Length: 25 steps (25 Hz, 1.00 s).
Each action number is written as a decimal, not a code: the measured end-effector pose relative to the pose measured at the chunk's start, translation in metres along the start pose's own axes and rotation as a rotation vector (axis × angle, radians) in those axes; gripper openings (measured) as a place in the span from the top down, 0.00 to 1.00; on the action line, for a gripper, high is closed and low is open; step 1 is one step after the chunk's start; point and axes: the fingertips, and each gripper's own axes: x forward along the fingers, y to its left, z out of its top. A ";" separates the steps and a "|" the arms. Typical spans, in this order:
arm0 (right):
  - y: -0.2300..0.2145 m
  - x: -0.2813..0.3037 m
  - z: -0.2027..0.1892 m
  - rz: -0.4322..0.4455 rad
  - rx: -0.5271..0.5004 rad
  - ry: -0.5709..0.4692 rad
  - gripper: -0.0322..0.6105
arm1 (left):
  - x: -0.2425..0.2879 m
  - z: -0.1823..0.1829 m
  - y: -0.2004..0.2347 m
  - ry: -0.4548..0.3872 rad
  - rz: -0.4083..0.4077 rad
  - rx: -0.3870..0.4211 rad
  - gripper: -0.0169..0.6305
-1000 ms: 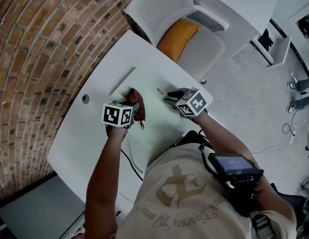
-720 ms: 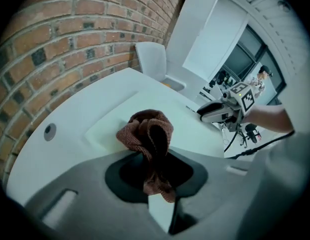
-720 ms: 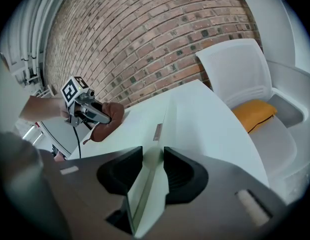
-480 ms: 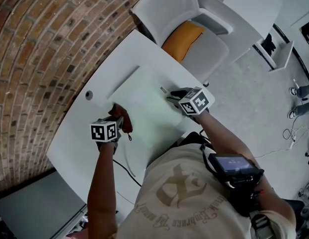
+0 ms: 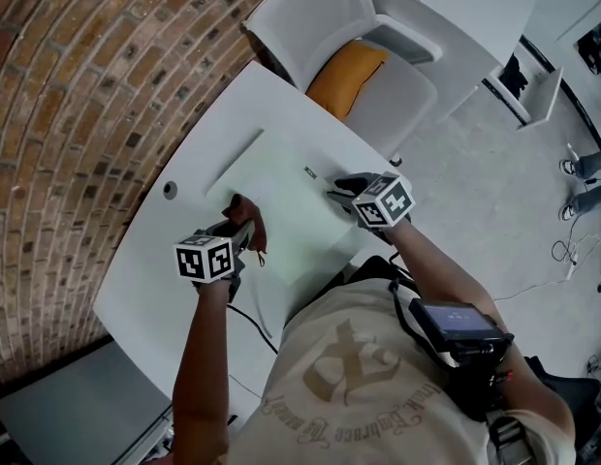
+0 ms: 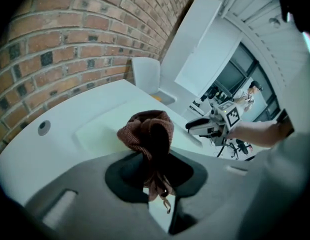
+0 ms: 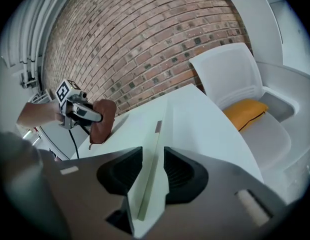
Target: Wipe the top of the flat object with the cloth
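Observation:
A pale green flat board lies on the white table. My left gripper is shut on a bunched brown cloth, which rests on the board's near-left part. In the left gripper view the cloth bulges out past the jaws, with a loose end hanging between them. My right gripper is at the board's right edge. In the right gripper view the board runs edge-on between the jaws, which are shut on it. That view also shows the cloth at the far left.
A white chair with an orange cushion stands beyond the table's far edge. A round cable hole sits in the table left of the board. A dark cable trails from the left gripper. A brick wall runs along the left.
My left gripper has dragged the cloth from the board's middle to its near-left part, then edged back a little. The right gripper has stayed on the board's edge.

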 end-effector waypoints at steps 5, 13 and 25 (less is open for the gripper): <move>-0.001 -0.009 -0.016 -0.023 0.025 0.006 0.73 | 0.039 0.032 -0.045 0.015 -0.101 0.077 0.86; -0.001 -0.018 -0.019 -0.043 0.043 -0.015 0.73 | 0.106 0.066 -0.091 0.079 -0.175 0.169 0.86; -0.012 -0.028 -0.004 -0.067 0.062 -0.054 0.78 | 0.110 0.038 -0.089 0.140 -0.174 0.142 0.86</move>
